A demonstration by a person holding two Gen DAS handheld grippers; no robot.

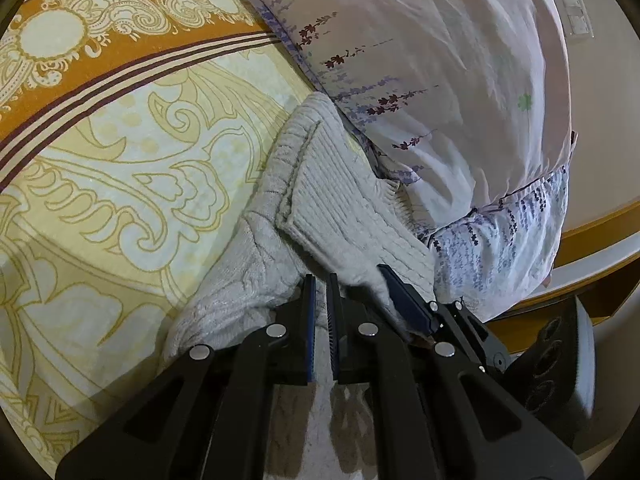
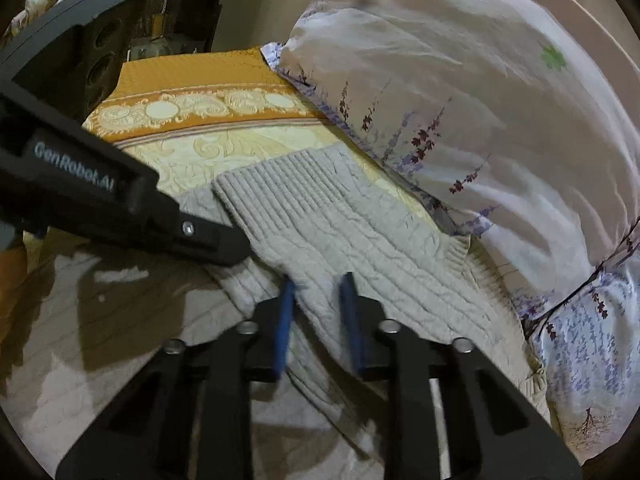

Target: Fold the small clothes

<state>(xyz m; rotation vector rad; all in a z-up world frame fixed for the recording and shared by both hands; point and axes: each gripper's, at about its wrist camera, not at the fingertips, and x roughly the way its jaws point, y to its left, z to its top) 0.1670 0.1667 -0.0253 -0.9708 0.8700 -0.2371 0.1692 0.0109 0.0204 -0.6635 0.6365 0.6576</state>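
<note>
A grey cable-knit sweater [image 1: 336, 208] lies on the patterned bedspread [image 1: 120, 152], folded, with its ribbed hem toward the pillow. My left gripper [image 1: 322, 280] is nearly shut, its blue pads pinching a fold of the sweater. The right gripper's finger [image 1: 404, 296] shows just to its right. In the right wrist view the sweater [image 2: 344, 232] runs under my right gripper [image 2: 318, 282], whose blue pads stand apart around a raised fold of knit. The left gripper's body [image 2: 120, 200] crosses that view from the left, its tip on the sweater.
A large pale floral pillow [image 1: 440, 80] lies against the sweater's far side, also in the right wrist view [image 2: 480, 100]. The orange bedspread border [image 1: 80, 40] runs at the back. A wall with sockets [image 1: 576, 12] is beyond the pillow.
</note>
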